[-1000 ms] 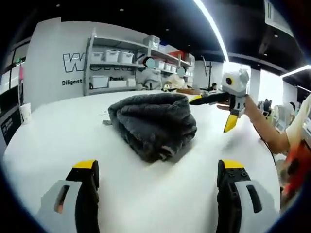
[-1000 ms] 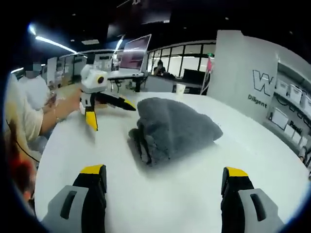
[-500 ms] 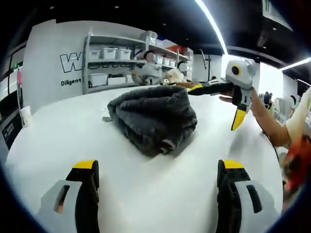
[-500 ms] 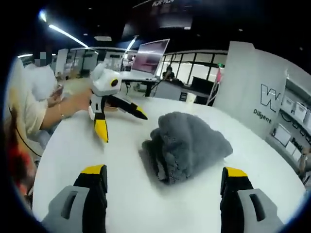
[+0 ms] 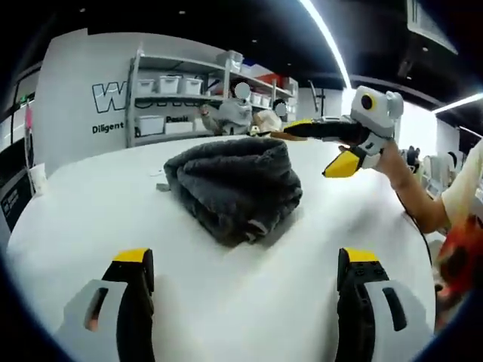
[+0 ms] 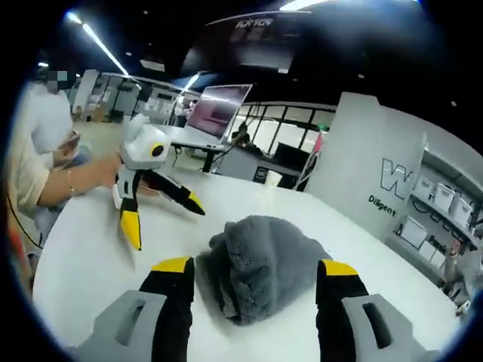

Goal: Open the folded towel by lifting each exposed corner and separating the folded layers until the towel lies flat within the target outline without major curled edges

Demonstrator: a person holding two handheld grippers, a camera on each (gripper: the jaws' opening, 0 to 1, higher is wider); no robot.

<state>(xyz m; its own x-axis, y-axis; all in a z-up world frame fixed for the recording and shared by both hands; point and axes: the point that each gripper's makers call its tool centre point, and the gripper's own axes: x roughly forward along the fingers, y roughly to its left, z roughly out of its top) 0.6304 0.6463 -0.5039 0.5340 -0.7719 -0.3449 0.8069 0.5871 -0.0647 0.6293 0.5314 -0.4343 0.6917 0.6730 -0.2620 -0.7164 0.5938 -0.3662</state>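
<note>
White surface (image 5: 90, 196), towel (image 5: 232, 185) still folded mid-surface, both tools wide open and empty, right tool (image 6: 255, 273) straddling the towel, left tool (image 5: 245, 264) short of it; next up, pinching a corner.

Beyond your left jaws, a shelf rack (image 5: 181, 90) of white bins stands against a lettered wall (image 5: 83, 113). Above them, a ceiling light strip (image 5: 324, 38) runs overhead.
</note>
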